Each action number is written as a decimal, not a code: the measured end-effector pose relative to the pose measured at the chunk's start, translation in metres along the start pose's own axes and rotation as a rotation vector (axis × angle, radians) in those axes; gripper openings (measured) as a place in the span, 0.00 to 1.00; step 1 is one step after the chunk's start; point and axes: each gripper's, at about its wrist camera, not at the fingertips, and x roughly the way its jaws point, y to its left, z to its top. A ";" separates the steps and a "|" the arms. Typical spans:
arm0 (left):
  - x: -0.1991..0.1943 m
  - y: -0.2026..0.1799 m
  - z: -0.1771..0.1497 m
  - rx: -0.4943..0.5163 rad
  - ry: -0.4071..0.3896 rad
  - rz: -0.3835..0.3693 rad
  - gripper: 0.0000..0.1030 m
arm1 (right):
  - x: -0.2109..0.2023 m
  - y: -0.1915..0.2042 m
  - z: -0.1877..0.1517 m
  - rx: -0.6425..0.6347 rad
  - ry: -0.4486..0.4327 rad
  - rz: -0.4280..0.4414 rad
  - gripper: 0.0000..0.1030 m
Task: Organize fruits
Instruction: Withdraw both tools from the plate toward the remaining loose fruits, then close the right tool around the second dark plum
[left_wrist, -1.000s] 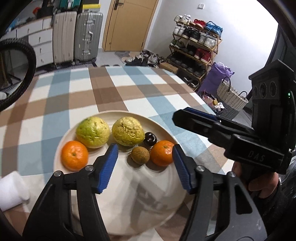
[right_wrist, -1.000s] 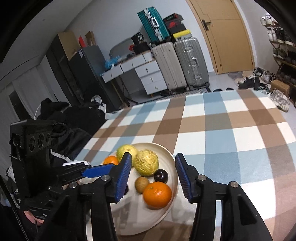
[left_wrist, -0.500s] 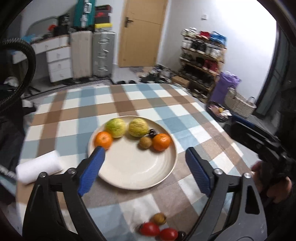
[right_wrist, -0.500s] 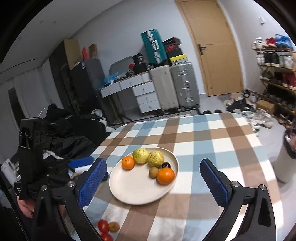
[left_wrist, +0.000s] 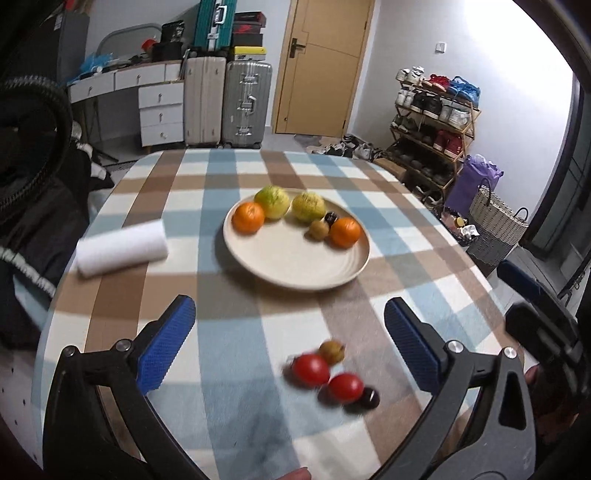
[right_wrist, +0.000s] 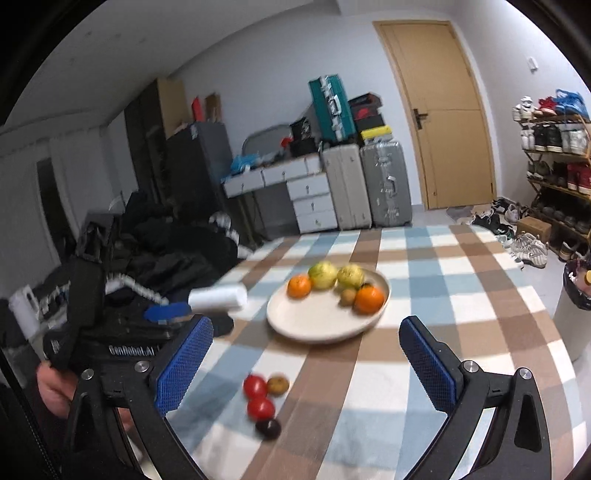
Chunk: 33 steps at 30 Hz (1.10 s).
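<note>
Hovering wide open and empty, left gripper (left_wrist: 290, 341) and right gripper (right_wrist: 306, 363), below them two red tomatoes (left_wrist: 311, 369), a brown fruit (left_wrist: 332, 352) and dark plum (left_wrist: 369, 397) on the checked tablecloth (left_wrist: 229, 369), farther off the plate (left_wrist: 291, 266) with oranges (left_wrist: 248, 217) and green fruits (left_wrist: 272, 196), white roll (left_wrist: 122, 248) left.

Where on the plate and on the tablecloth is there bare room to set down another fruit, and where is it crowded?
The near half of the plate is bare; its far rim is crowded with two oranges, two yellow-green fruits and two small ones. The checked tablecloth is bare between plate and loose fruit cluster, and left of that cluster. The white roll borders the plate's left.
</note>
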 end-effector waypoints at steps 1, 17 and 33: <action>-0.001 0.003 -0.007 -0.009 0.002 0.004 0.99 | 0.002 0.003 -0.006 -0.007 0.021 -0.005 1.00; 0.011 0.032 -0.056 -0.044 0.097 0.028 0.99 | 0.043 0.023 -0.066 -0.006 0.258 0.070 1.00; 0.021 0.043 -0.061 -0.061 0.114 0.053 0.99 | 0.067 0.031 -0.074 -0.028 0.342 0.071 0.68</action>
